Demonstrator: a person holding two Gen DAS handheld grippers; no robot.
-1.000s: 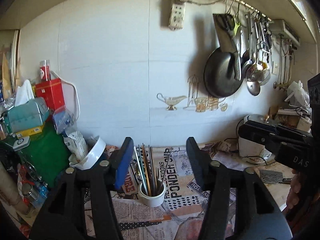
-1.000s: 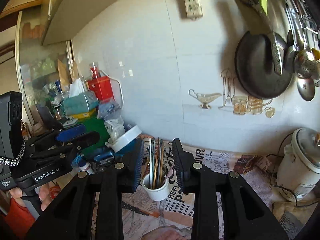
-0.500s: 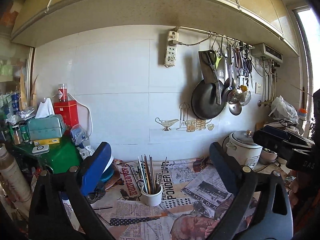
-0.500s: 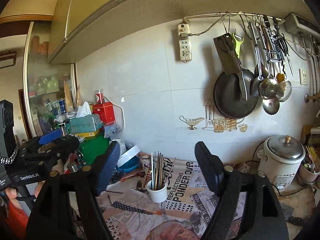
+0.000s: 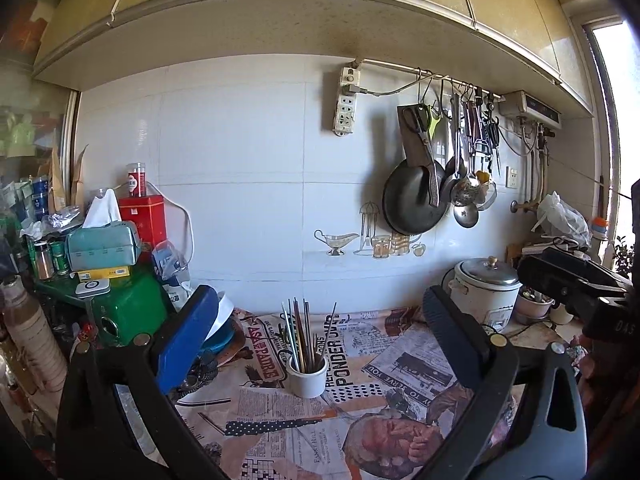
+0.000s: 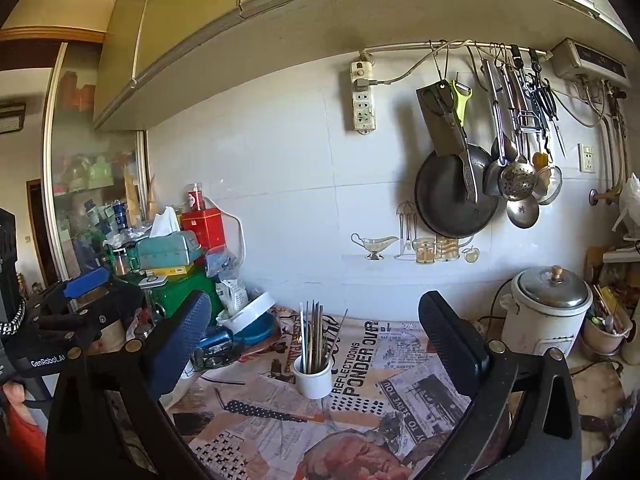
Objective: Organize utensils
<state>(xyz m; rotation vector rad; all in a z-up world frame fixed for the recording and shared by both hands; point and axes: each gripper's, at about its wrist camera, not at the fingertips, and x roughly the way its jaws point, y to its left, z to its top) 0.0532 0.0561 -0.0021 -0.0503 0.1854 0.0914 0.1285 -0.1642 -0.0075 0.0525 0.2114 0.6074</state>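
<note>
Newspaper (image 5: 404,364) covers the bench. A rice cooker (image 6: 548,304) sits at the right by the wall, steel lid on. Above it, a black pan (image 6: 452,196) hangs against the tiles below a rail, a cleaver (image 6: 440,120) across it, ladles (image 6: 520,196) alongside. A white power strip (image 5: 346,106) hangs on the wall. Far left, a red tin (image 5: 142,212) stands behind a teal tissue box (image 5: 102,244), which rests above a green container (image 5: 128,312).

The right gripper (image 6: 314,342), its jaws just opened wide and empty, faces a white cup (image 6: 312,376) of chopsticks (image 6: 314,336) on newspaper (image 6: 360,420).
</note>
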